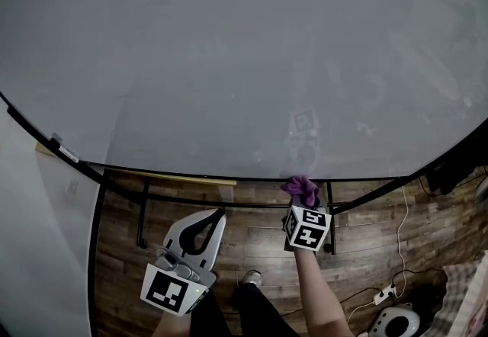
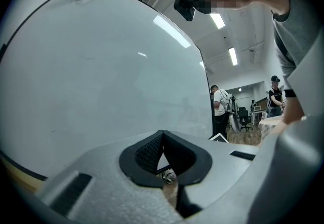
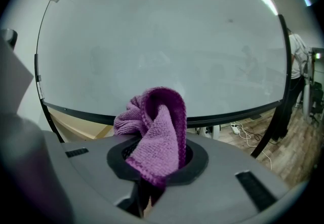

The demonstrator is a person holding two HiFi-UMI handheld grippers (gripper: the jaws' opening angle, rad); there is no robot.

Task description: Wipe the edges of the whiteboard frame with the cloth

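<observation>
Bottom-rail stage of the frame wipe. The left gripper (image 1: 219, 215) hangs below the whiteboard (image 1: 244, 61), its jaws pressed together on nothing, and we judge it idle. Beside it, the right gripper (image 1: 302, 204) is clamped on the purple cloth (image 1: 301, 189), whose bunched top stands ahead of the jaws at the black frame (image 1: 191, 174) on the lower edge. It appears to touch the rail, though the head view is too small to confirm contact. We see no mark that tells wiped stretches from unwiped ones, so we count the bottom rail as under way, with the side and top edges probably left to do. Just under the rail, left of the cloth, runs a pale wooden strip (image 1: 194, 178). A stand leg (image 1: 330, 221) drops close beside the right gripper and may interrupt a sideways pass. A power strip (image 1: 381, 296) and its cable lie on the floor further right, underfoot for any sidestep.
</observation>
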